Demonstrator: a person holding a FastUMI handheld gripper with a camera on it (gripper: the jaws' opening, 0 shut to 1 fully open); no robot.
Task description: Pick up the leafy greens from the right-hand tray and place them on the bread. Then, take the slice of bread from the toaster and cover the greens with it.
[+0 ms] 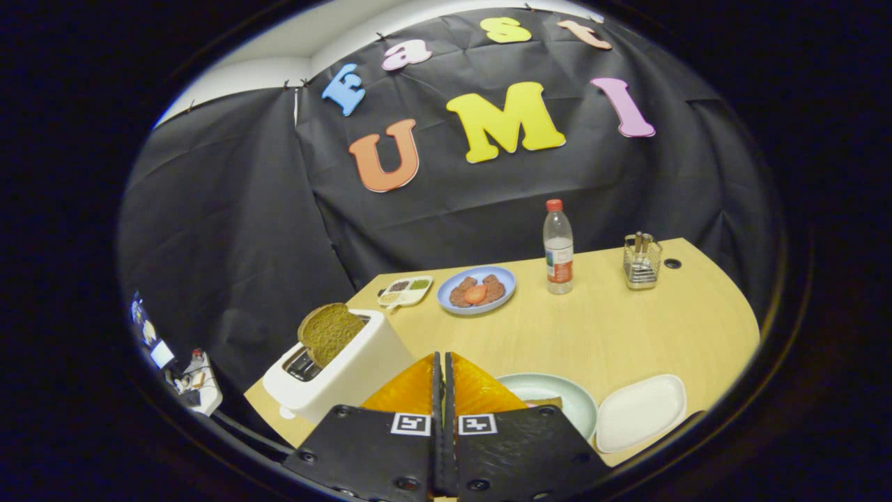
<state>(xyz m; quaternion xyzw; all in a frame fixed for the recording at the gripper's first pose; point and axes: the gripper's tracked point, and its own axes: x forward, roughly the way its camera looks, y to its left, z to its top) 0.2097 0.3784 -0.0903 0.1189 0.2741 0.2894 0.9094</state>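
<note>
protruding brown bread slice (330,332), toaster (348,373), fingers (481,390) closed

table (613,328): pale wood | on it: toaster (341,373), two plates (476,289), bottle (558,247), white tray (641,411), wire caddy (642,261)

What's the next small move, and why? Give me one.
Probably open the gripper and swing it toward the toaster. Its orange fingers are pressed together holding nothing, the white tray beside the green plate looks bare, and the slice of bread stands up out of the slot.
</note>
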